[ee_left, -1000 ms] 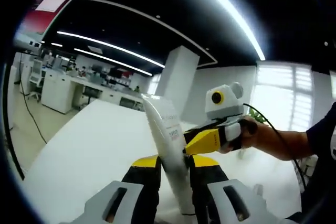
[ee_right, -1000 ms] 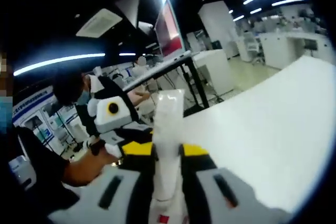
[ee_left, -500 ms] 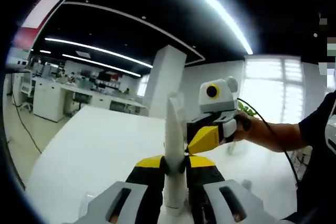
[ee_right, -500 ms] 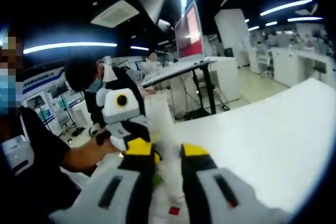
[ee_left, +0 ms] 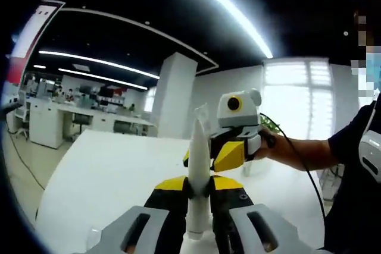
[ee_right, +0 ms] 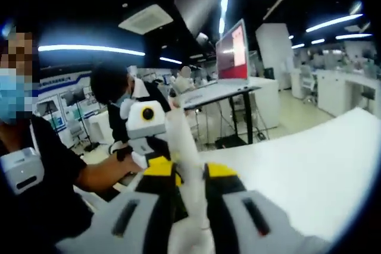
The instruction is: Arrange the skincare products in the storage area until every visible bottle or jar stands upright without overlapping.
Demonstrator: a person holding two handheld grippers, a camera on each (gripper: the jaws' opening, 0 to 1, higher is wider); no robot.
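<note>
Office bkgd: open-plan room w/ strip lights overhead, desks and a white pillar (ee_left: pixel 172 96) far beyond the left gripper (ee_left: pixel 198 191); a red-screened monitor (ee_right: pixel 232 55) on a stand well past the right gripper (ee_right: pixel 189 179). Both pairs of tongs hang over a big white table (ee_left: pixel 113 171), which runs out ahead of each.

Task thing: one white tube (ee_left: pixel 197 165), held up off the table, btwn both tongs at once. In the left gripper view it stands nearly upright in the gap of the yellow-tipped jaws, crimped end up, cap end down toward the jaw bases. Left tongs look closed on its lower body. Right tongs come in from the right, just beyond the left jaws, yellow tips against the tube's upper half.

Right gripper view: same tube (ee_right: pixel 186 159) rises btwn that gripper's own jaws, blurred, leaning slightly left; jaws seem pinched on it, though blur makes contact hard to confirm. Left tongs sit just left of them, a person's hand (ee_right: pixel 122 156) behind.

Why held so: prob a two-tong regrip — one pair steadies the tube low, the other higher, so it can be turned cap-down and set standing. A soft tube won't balance easily, so two grip pts make sense. Storage area and other bottles or jars aren't in sight; tube not yet placed.
</note>
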